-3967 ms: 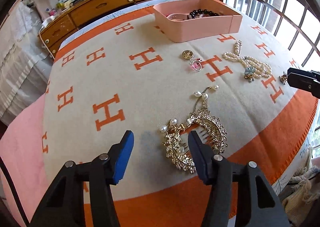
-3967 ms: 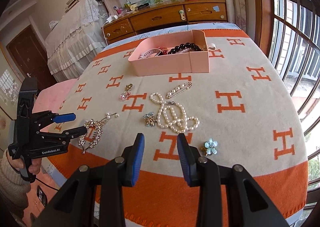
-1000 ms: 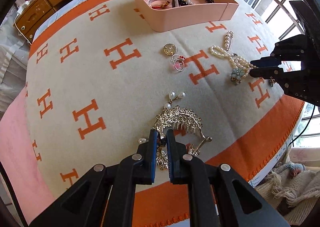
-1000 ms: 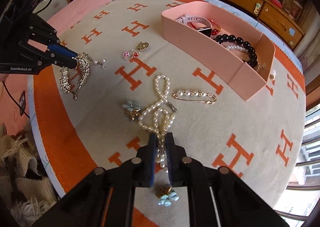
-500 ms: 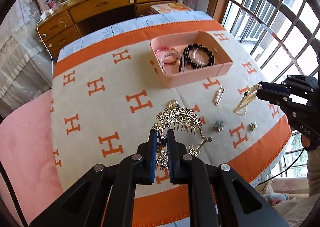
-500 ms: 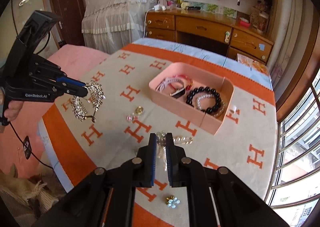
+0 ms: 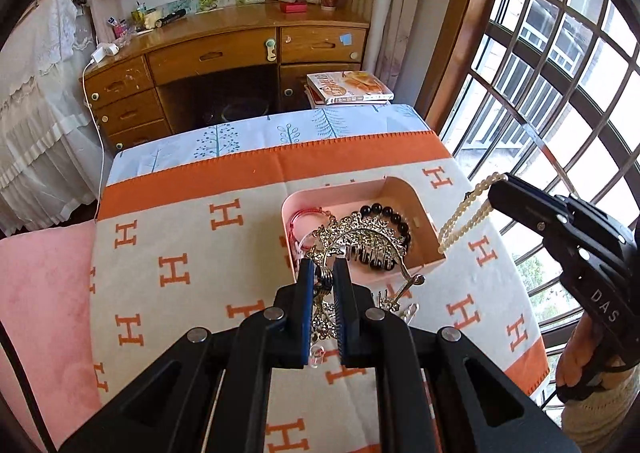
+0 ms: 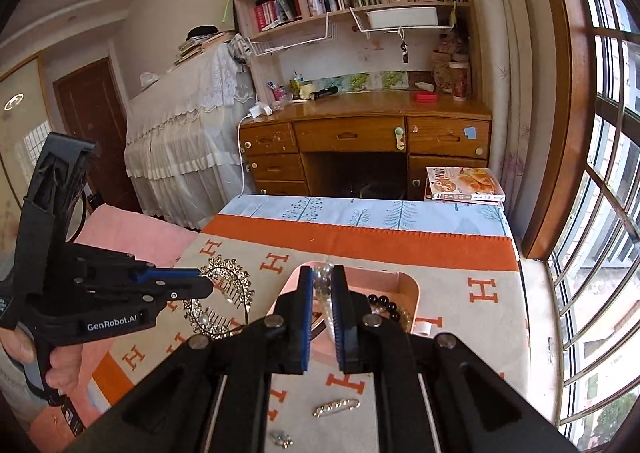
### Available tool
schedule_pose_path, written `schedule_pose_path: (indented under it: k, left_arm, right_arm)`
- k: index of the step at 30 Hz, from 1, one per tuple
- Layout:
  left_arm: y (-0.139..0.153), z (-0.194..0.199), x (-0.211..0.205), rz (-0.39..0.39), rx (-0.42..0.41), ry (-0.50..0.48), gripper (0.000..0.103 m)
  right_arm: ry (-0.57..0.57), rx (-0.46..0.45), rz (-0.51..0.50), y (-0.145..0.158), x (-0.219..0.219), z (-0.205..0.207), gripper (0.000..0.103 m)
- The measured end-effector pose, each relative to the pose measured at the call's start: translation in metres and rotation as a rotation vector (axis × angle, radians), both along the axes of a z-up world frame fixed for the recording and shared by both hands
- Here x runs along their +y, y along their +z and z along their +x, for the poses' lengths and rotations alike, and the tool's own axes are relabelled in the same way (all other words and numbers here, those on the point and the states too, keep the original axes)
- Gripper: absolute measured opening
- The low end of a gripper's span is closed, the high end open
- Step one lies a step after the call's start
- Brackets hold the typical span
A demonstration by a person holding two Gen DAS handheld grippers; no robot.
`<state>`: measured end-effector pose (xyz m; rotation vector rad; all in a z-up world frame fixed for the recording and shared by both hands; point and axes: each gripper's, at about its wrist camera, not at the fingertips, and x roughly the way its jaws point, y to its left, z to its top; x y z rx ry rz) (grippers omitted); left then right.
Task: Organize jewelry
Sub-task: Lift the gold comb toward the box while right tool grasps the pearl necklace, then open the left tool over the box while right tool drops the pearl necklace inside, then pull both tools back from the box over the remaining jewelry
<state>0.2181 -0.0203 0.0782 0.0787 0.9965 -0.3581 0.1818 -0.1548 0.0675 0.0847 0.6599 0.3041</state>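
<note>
A bed [image 7: 132, 165] carries a cream blanket [image 7: 192, 253] with orange H marks and an orange border. Directly on the blanket sit a pink tray [image 7: 400, 271] — near the far border — a pearl pin [image 8: 335, 408] and a small flower brooch [image 8: 281, 439].

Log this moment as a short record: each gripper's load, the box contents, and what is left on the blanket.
left gripper: shut on gold comb
right gripper: shut on pearl necklace
pink box: black bead bracelet, red bangles
blanket: pearl pin, flower brooch
</note>
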Motion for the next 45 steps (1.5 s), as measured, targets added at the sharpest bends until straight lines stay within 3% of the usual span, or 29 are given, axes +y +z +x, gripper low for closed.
schedule_pose_path:
  k: [5,12,15,22,25,27,37,41,45]
  left_arm:
    - [-0.021,0.037,-0.016,-0.037,0.034,0.021,0.007]
    - [-0.058,0.078,-0.032,-0.029,0.084,0.051,0.007]
    - [-0.075,0.093,-0.034,-0.020,0.112,0.063,0.007]
    - [-0.110,0.111,-0.043,0.009,0.159,0.076,0.007]
    - [-0.117,0.115,-0.045,0.010,0.174,0.083,0.022]
    - [-0.119,0.115,-0.043,-0.003,0.180,0.089,0.036]
    - [-0.099,0.081,-0.040,0.037,0.115,0.051,0.041]
    - [-0.087,0.055,-0.034,0.051,0.060,0.046,0.055]
    - [-0.076,0.025,-0.027,0.066,0.017,0.037,0.059]
  right_arm:
    - [-0.032,0.075,0.025,-0.035,-0.008,0.039,0.008]
    - [-0.026,0.175,0.038,-0.080,-0.014,0.071,0.008]
    - [-0.032,0.221,0.019,-0.094,-0.015,0.074,0.008]
    - [-0.037,0.219,0.016,-0.104,-0.029,0.064,0.008]
    - [-0.042,0.225,0.018,-0.105,-0.035,0.060,0.008]
    - [-0.045,0.227,0.021,-0.105,-0.039,0.057,0.008]
    - [-0.030,0.231,0.024,-0.101,-0.038,0.030,0.008]
    - [-0.020,0.230,0.015,-0.096,-0.034,0.013,0.008]
    - [-0.011,0.230,-0.004,-0.091,-0.029,-0.008,0.008]
